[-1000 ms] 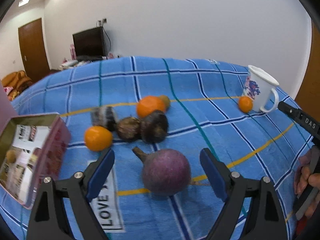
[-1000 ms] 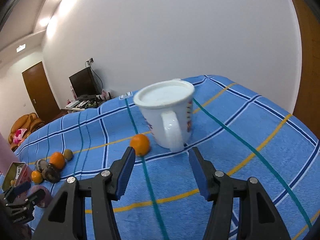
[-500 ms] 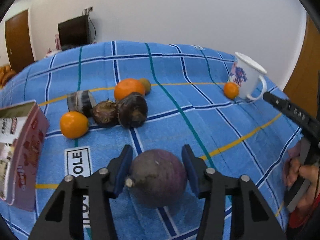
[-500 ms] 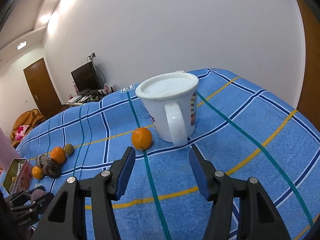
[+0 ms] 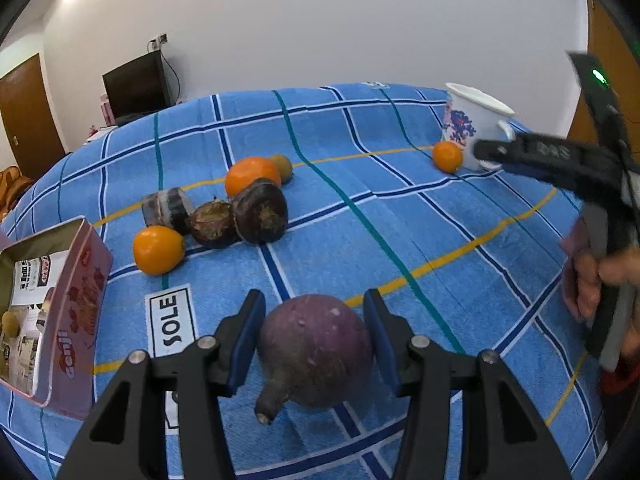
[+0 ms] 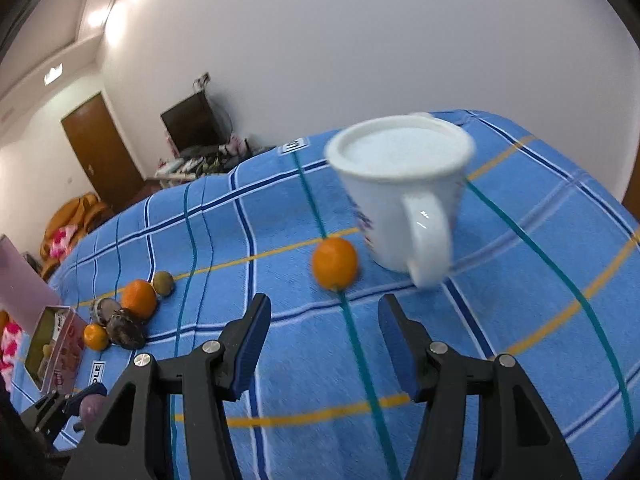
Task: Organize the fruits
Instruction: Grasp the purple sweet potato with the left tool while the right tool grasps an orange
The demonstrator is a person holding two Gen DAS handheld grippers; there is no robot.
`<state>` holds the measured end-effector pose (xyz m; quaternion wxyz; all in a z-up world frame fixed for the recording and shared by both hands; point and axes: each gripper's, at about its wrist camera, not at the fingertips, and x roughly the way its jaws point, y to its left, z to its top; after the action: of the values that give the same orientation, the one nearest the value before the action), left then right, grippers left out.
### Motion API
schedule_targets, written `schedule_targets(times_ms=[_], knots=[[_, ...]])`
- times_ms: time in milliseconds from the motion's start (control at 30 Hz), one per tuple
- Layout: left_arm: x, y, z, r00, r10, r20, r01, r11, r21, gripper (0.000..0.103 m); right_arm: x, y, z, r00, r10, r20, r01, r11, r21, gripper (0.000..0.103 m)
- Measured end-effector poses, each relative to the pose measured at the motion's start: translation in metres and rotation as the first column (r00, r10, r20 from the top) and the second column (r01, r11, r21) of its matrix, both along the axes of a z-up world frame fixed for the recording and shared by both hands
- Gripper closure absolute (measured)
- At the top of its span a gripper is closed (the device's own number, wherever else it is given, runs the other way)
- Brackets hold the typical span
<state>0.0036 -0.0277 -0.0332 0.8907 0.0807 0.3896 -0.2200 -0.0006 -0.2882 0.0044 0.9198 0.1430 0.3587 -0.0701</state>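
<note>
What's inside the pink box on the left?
The pink box holds printed paper and one small yellowish fruit near its lower end. The near wall hides the rest of the floor.

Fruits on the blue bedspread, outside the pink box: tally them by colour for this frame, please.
Orange: 3 (near the pink box, in the cluster, beside the white mug)
Dark brown: 3 (cut one, middle one, large one)
Greenish-brown: 1
Purple: 1, the purple fruit between the left gripper pads
Total: 8

Purple fruit (image 5: 316, 350), blue plaid cloth (image 5: 400, 216)
</note>
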Motion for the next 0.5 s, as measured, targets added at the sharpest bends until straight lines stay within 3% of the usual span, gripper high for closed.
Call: schedule_targets(times_ms=[167,500], knots=[[0.005,0.011,0.001,1.0,0.009,-0.026,-0.01,0.999,-0.05,0.05,0.037,0.001,-0.014,0.996,-0.031,-0.087,0.032,0.999,0.016,0.045],[0.006,0.013,0.011,0.988,0.088,0.129,-0.096,0.994,0.056,0.05,0.074,0.011,-0.04,0.988,-0.068,-0.142,0.061,0.997,-0.054,0.046]])
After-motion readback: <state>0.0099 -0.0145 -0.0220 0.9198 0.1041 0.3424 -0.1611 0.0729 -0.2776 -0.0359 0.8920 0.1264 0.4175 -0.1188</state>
